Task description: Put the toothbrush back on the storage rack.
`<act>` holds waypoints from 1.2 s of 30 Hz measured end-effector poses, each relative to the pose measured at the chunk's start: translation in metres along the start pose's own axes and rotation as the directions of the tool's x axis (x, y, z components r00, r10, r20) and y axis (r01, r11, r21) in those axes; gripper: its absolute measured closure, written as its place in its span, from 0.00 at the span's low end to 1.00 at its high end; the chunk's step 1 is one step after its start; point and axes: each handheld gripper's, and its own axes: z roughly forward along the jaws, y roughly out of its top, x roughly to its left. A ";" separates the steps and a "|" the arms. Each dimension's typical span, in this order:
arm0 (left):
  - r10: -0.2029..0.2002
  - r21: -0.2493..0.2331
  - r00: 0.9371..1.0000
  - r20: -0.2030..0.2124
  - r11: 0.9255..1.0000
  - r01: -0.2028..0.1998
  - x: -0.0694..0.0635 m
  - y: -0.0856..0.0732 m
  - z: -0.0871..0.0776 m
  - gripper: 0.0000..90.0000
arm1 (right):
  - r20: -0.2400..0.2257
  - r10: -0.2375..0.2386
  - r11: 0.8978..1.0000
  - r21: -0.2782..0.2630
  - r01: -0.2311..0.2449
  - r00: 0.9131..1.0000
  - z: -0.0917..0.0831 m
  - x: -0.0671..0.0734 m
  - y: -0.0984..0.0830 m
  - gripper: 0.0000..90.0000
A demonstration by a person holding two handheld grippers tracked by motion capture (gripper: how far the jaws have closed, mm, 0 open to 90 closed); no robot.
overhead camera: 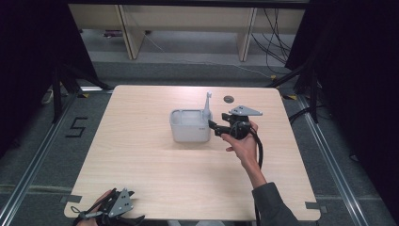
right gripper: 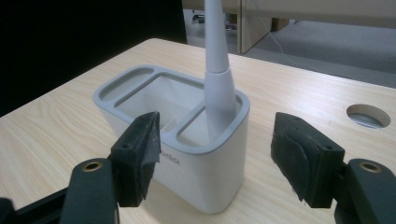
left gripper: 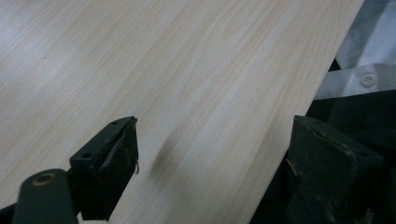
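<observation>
Standing mid-surface, white holder keeps grey handle upright in its end slot. Right gripper fingers released, straddling that end. Left gripper fingers released, at near edge.

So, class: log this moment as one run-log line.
right gripper: open beside white plastic holder | grey handled tool: upright in end slot | left gripper: open

The high view looked forward and down over the whole counter. The right gripper view sat close behind the white holder, also seen from above. The left gripper view faced the counter's near edge closely.
</observation>
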 end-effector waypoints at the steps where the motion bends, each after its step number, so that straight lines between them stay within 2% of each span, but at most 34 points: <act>1: 0.000 0.001 1.000 0.001 1.000 0.000 0.000 0.000 0.000 0.18 | 0.005 -0.005 1.000 -0.003 0.005 1.000 -0.001 0.001 0.000 0.37; 2: -0.004 -0.001 1.000 0.003 1.000 0.004 0.000 0.000 0.000 0.18 | -0.009 -0.010 1.000 -0.002 0.010 1.000 -0.002 0.002 -0.001 0.36; 3: -0.018 0.000 1.000 0.006 1.000 0.018 -0.001 0.000 0.000 0.18 | -0.002 -0.021 1.000 -0.005 0.021 1.000 -0.002 0.003 -0.002 0.36; 4: -0.015 -0.001 1.000 0.005 1.000 0.015 -0.001 0.000 0.000 0.18 | -0.008 -0.030 1.000 0.004 0.030 1.000 -0.003 0.004 -0.003 0.36; 5: -0.003 -0.002 1.000 0.003 1.000 0.003 0.000 0.000 0.000 0.18 | -0.019 -0.008 1.000 0.005 0.008 1.000 -0.004 0.006 -0.004 0.36; 7: -0.005 -0.004 1.000 0.011 1.000 0.005 -0.001 0.000 0.000 0.18 | -0.015 -0.017 1.000 0.006 0.017 1.000 -0.005 0.007 -0.006 0.35; 8: -0.005 -0.001 1.000 0.004 1.000 0.005 -0.001 0.000 0.000 0.18 | -0.022 -0.001 1.000 0.023 0.001 1.000 -0.006 0.009 -0.007 0.34; 10: -0.016 -0.001 1.000 0.005 1.000 0.016 -0.001 0.000 0.000 0.18 | -0.009 -0.030 0.999 0.022 0.030 1.000 -0.008 0.009 -0.008 0.34; 11: 0.001 0.000 1.000 0.000 1.000 -0.001 0.000 0.000 0.000 0.18 | -0.029 -0.033 0.999 0.020 0.034 0.999 -0.007 0.009 -0.009 0.33; 13: 0.001 0.002 1.000 0.001 1.000 -0.001 0.000 0.000 0.000 0.18 | -0.023 -0.028 0.999 0.022 0.028 0.999 -0.009 0.010 -0.011 0.32; 14: -0.004 -0.001 1.000 0.003 1.000 0.004 0.000 0.000 0.000 0.18 | -0.032 -0.050 0.999 0.017 0.050 0.998 -0.009 0.009 -0.011 0.31; 15: -0.022 -0.003 1.000 0.007 1.000 0.022 -0.001 0.000 0.000 0.18 | -0.030 -0.041 0.999 0.028 0.042 0.999 -0.010 0.010 -0.011 0.31; 17: 0.000 -0.002 1.000 -0.003 1.000 0.000 0.000 0.000 0.000 0.18 | -0.025 0.007 0.999 0.036 -0.006 1.000 -0.013 0.014 -0.013 0.29; 18: -0.005 -0.004 1.000 0.007 1.000 0.005 -0.001 0.000 0.000 0.18 | -0.029 -0.029 0.999 0.022 0.030 0.999 -0.013 0.012 -0.013 0.28; 19: 0.000 0.001 1.000 0.002 1.000 0.000 0.000 0.000 0.000 0.18 | -0.028 -0.034 0.999 0.024 0.035 0.999 -0.013 0.012 -0.013 0.27; 20: -0.004 0.000 1.000 0.002 1.000 0.004 0.000 0.000 0.000 0.18 | -0.016 -0.031 0.999 0.037 0.031 0.999 -0.015 0.013 -0.013 0.27; 21: -0.008 -0.001 1.000 0.002 1.000 0.008 0.000 0.000 0.000 0.18 | -0.026 -0.011 0.999 0.037 0.012 1.000 -0.015 0.015 -0.014 0.26; 23: -0.003 -0.004 1.000 0.006 1.000 0.003 -0.001 0.000 -0.001 0.18 | -0.020 -0.027 0.999 0.031 0.028 0.999 -0.016 0.015 -0.015 0.25; 24: -0.004 -0.004 1.000 0.008 1.000 0.004 -0.001 0.000 0.000 0.18 | -0.031 -0.005 0.999 0.039 0.006 1.000 -0.017 0.017 -0.016 0.25; 25: -0.004 -0.001 1.000 0.001 1.000 0.004 -0.001 0.000 0.000 0.18 | -0.021 -0.034 0.999 0.035 0.035 0.999 -0.018 0.016 -0.016 0.24; 26: -0.017 -0.001 1.000 0.002 1.000 0.017 -0.001 0.000 0.000 0.18 | -0.031 -0.007 0.999 0.044 0.009 0.999 -0.018 0.017 -0.017 0.23; 27: -0.017 0.000 1.000 0.004 1.000 0.017 -0.001 0.000 0.000 0.18 | -0.022 -0.026 0.999 0.037 0.027 0.999 -0.018 0.017 -0.018 0.23; 28: -0.001 -0.001 1.000 -0.001 1.000 0.001 0.000 0.000 0.000 0.18 | -0.027 -0.018 0.999 0.045 0.020 0.999 -0.019 0.018 -0.018 0.23; 29: -0.006 -0.004 1.000 0.003 1.000 0.006 -0.001 0.000 0.000 0.18 | -0.032 -0.047 0.998 0.032 0.048 0.998 -0.019 0.017 -0.019 0.23; 30: -0.001 0.000 1.000 0.001 1.000 0.001 0.000 0.000 0.000 0.18 | -0.033 -0.026 0.999 0.042 0.027 0.999 -0.020 0.019 -0.020 0.23; 31: -0.003 -0.001 1.000 0.002 1.000 0.003 0.000 0.000 0.000 0.18 | -0.038 -0.026 0.998 0.049 0.028 0.999 -0.021 0.019 -0.020 0.23; 32: -0.019 -0.001 1.000 0.004 1.000 0.019 -0.001 0.000 0.000 0.18 | -0.026 -0.012 0.999 0.044 0.013 1.000 -0.022 0.021 -0.022 0.23; 34: -0.005 -0.003 1.000 0.000 1.000 0.005 -0.001 0.000 0.000 0.18 | -0.036 -0.038 0.998 0.053 0.040 0.999 -0.023 0.020 -0.023 0.23; 36: -0.005 -0.001 1.000 0.004 1.000 0.005 -0.001 0.000 0.000 0.18 | -0.027 -0.022 0.998 0.056 0.023 0.999 -0.024 0.023 -0.026 0.23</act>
